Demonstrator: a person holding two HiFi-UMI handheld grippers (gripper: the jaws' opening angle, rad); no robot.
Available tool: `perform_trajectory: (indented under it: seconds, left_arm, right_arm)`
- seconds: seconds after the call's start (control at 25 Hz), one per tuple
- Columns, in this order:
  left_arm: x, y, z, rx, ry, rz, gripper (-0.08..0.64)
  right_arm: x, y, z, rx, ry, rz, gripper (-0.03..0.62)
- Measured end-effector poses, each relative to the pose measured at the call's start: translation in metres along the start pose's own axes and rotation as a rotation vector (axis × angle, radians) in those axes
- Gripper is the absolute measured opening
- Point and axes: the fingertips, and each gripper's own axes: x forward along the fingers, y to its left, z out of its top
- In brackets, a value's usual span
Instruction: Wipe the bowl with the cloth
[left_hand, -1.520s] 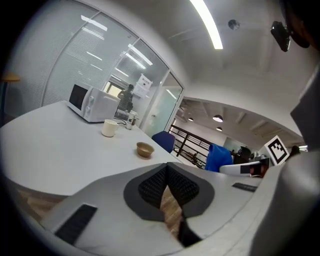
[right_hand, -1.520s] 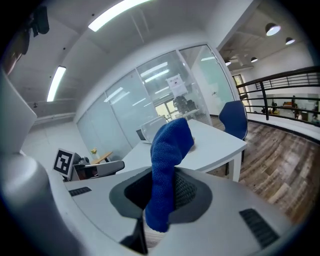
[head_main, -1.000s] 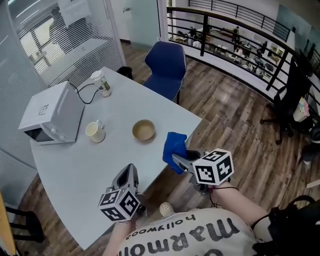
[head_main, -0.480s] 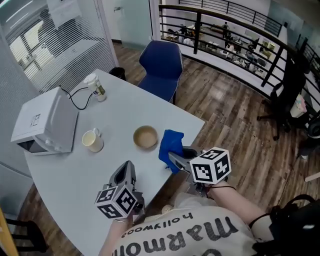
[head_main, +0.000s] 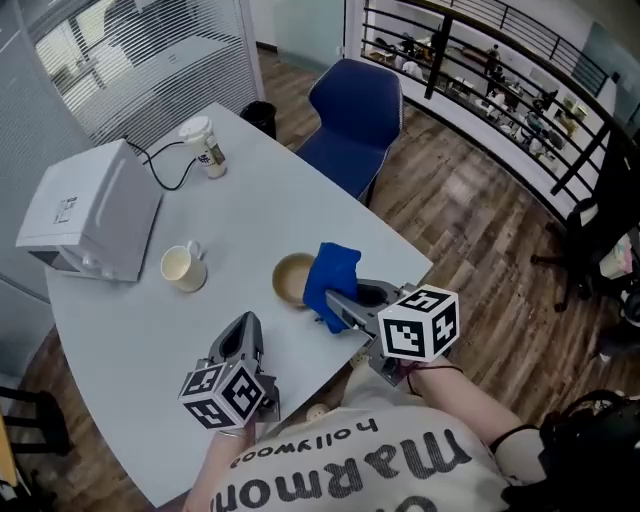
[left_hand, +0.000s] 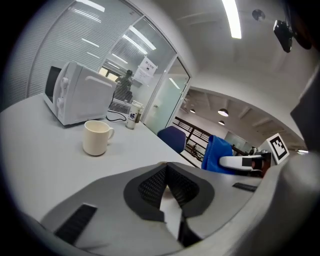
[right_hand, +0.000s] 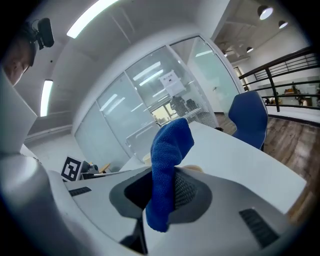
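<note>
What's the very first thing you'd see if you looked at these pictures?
The bright blue cloth grabs you first: it is pinched in the right gripper, close by the tan bowl near the front edge of the white table. After that you'd spot the blue chair at the table's far side and the white microwave at its left.

A white microwave (head_main: 85, 215) is sitting at ten o'clock on the pale surface (head_main: 270, 205), a cream mug (head_main: 183, 267) is standing just beside it, a lidded paper cup (head_main: 203, 145) is standing at twelve o'clock, and a blue chair (head_main: 355, 115) is standing at one o'clock beyond the edge.
</note>
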Motion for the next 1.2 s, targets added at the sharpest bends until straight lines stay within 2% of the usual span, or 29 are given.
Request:
perform_trajectory:
  seconds: [0.16, 0.32, 0.36, 0.44, 0.48, 0.64, 0.76, 0.88, 1.0, 1.2]
  left_arm:
    - [0.025, 0.002, 0.005, -0.023, 0.002, 0.069, 0.000]
    - [0.048, 0.006, 0.009, -0.079, -0.029, 0.142, -0.001]
    - [0.053, 0.007, 0.008, -0.091, -0.034, 0.157, 0.019]
    - [0.063, 0.009, 0.006, -0.118, -0.039, 0.184, 0.148]
    - [0.068, 0.011, 0.003, -0.129, -0.036, 0.200, 0.170]
    - [0.085, 0.026, -0.017, -0.152, 0.045, 0.282, 0.173]
    - [0.092, 0.039, -0.033, -0.234, 0.092, 0.337, 0.173]
    - [0.097, 0.044, -0.045, -0.302, 0.115, 0.359, 0.173]
    - [0.104, 0.042, -0.055, -0.345, 0.139, 0.360, 0.149]
    - [0.114, 0.050, -0.063, -0.383, 0.176, 0.381, 0.149]
  right_arm:
    - [0.022, -0.017, 0.025, -0.069, 0.047, 0.080, 0.061]
    - [0.042, -0.035, 0.047, -0.110, 0.088, 0.166, 0.061]
    - [0.047, -0.037, 0.052, -0.115, 0.096, 0.193, 0.061]
    - [0.054, -0.039, 0.062, -0.131, 0.110, 0.250, 0.061]
    - [0.057, -0.039, 0.066, -0.141, 0.117, 0.276, 0.061]
    - [0.075, -0.041, 0.070, -0.171, 0.159, 0.368, 0.061]
    - [0.094, -0.031, 0.069, -0.159, 0.196, 0.458, 0.061]
    - [0.111, -0.021, 0.059, -0.151, 0.242, 0.534, 0.061]
    - [0.122, -0.020, 0.044, -0.137, 0.298, 0.562, 0.061]
    - [0.134, -0.024, 0.027, -0.112, 0.354, 0.576, 0.061]
